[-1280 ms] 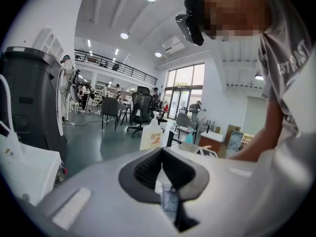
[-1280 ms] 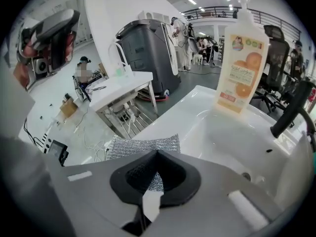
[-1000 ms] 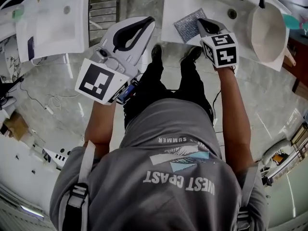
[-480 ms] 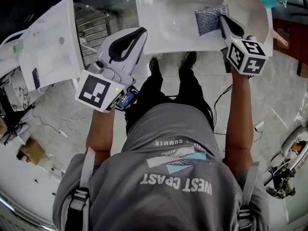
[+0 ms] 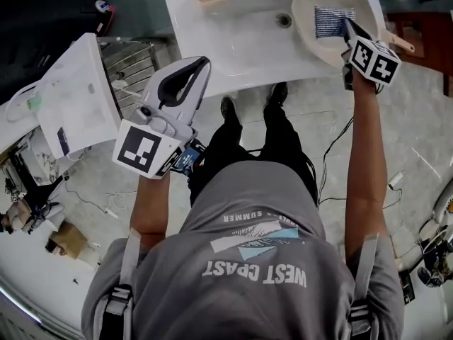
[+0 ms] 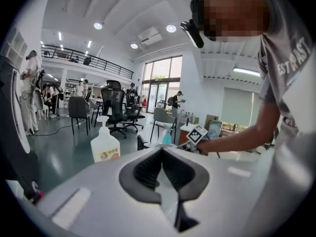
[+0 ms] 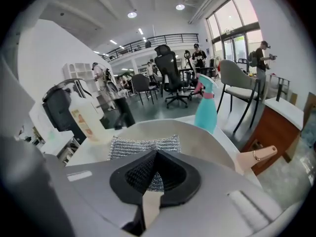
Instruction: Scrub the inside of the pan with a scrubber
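My right hand-held gripper (image 5: pixel 347 25) pinches scrubber (image 5: pixel 331 20) over pan (image 5: pixel 311 42), upper right; press flat, sweep in circles; left hand-held gripper (image 5: pixel 204 61) closed, empty.

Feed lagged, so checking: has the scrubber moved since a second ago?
Yes. Clamped in the right gripper, the scrubber has crossed from left of the sink drain to right of it, into the pan.
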Motion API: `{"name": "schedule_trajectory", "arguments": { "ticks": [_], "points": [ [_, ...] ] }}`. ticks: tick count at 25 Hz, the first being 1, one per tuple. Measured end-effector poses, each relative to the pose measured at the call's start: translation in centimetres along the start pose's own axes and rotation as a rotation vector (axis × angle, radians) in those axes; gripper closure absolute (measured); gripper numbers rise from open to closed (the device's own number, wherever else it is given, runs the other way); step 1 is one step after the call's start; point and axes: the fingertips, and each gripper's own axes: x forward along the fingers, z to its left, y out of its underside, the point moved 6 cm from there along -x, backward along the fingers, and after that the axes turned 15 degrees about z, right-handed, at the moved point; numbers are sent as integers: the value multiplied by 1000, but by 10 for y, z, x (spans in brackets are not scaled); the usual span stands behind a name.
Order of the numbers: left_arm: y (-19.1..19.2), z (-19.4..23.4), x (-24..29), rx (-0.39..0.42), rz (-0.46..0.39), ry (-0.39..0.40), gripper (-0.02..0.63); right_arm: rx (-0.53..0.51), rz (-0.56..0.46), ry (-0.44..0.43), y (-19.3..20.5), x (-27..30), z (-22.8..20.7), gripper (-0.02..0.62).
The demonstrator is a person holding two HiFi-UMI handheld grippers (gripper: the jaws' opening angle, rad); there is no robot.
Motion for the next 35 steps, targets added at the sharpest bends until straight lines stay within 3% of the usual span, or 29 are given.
{"name": "schedule_trajectory", "arguments": {
  "ticks": [5,10,15,22,28,32,35],
  "points": [
    [-5,-12,19,2,41,-2,603,98,95,77,1,65,-65,589],
    [2,-16,28,-17,81,-19,603,73,132,52,-20,111,-65,588],
    [4,-18,35,-25,90,-25,603,-40,167,-3,-33,133,-27,588],
    [-2,-16,39,-26,67,-10,603,-349,309,-22,-1,113,19,588],
    [-6,-11,42,-23,55,5,603,-525,490,74,34,93,-6,586],
    [-7,-9,45,-22,56,12,603,-545,569,171,46,91,-43,586],
    [-7,-6,46,-22,61,15,603,-533,548,201,39,95,-60,586]
  ]
}}
